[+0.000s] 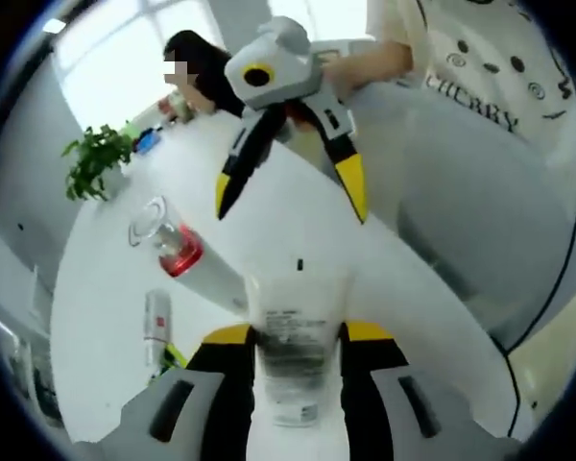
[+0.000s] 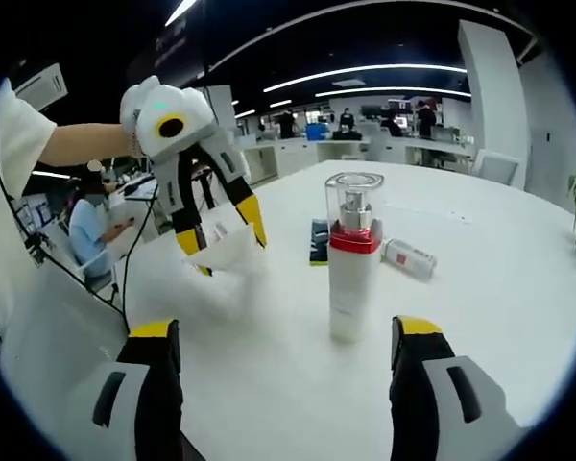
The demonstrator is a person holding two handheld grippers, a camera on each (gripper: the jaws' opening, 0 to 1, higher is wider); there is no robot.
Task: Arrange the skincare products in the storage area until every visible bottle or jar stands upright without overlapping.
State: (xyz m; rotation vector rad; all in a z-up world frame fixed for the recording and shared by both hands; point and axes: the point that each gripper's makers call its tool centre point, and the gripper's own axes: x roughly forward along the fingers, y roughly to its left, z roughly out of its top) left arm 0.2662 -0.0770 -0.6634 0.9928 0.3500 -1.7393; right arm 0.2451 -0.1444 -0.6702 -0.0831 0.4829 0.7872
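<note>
Clear tube [image 1: 290, 351], bottom centre of the left gripper view, clamped in left tool [image 1: 298, 338]; light, slippery, squashable, best held mid-body. Right tool [image 2: 286, 338] released, before upright pump bottle [image 2: 352, 257] on worktop [image 2: 499, 279].

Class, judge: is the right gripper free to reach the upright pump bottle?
Probably yes: the pump bottle stands upright straight ahead of the open right gripper, nothing between them on the table.
</note>
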